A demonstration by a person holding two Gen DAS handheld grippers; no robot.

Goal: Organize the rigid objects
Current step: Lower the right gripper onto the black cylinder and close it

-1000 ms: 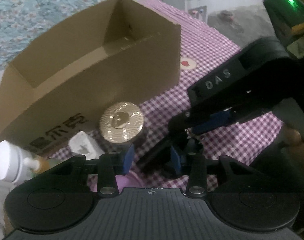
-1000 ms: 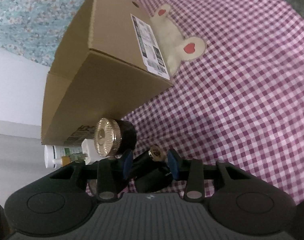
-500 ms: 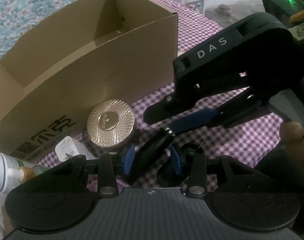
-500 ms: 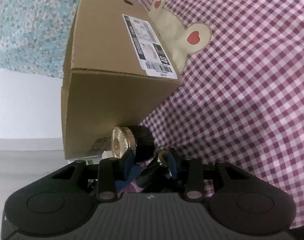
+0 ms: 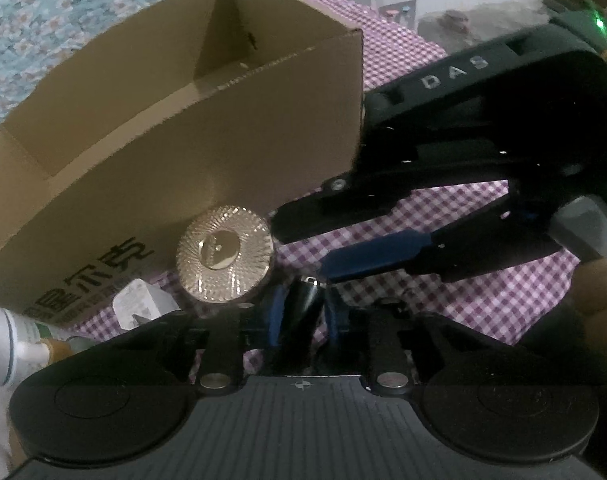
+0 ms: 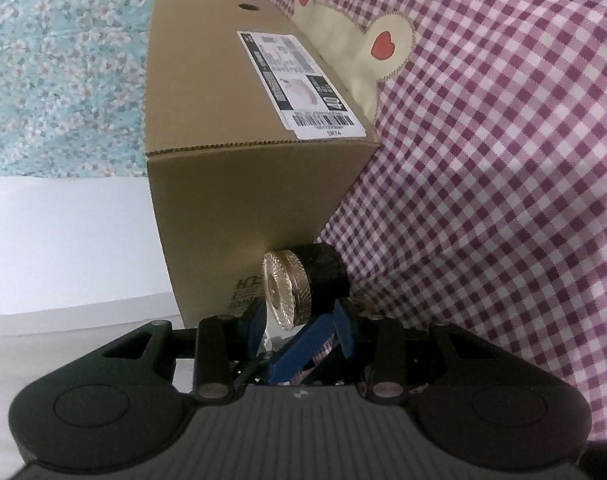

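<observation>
so the left gripper (image 5: 302, 314) now has its blue fingers (image 5: 276, 314) pinched tight on a small dark tube (image 5: 303, 300) with a shiny tip, which sat loose between wider fingers half a second ago. That's a handoff: the right gripper (image 5: 335, 248) had it a second back and now sits just past the tube's tip with its fingers apart, holding nothing as far as I can see. From its own camera the right gripper's fingers (image 6: 345, 326) stand spread with the other tool's blue finger crossing between them

Just beyond the left fingers, a bit to their left, sits the gold-lidded jar (image 5: 224, 254), with a white plug (image 5: 139, 304) and a pump bottle (image 5: 7, 352) further left. Behind those is the open cardboard box (image 5: 175, 128) on the checked cloth (image 6: 503, 160). My guess is the tube goes in the box next
</observation>
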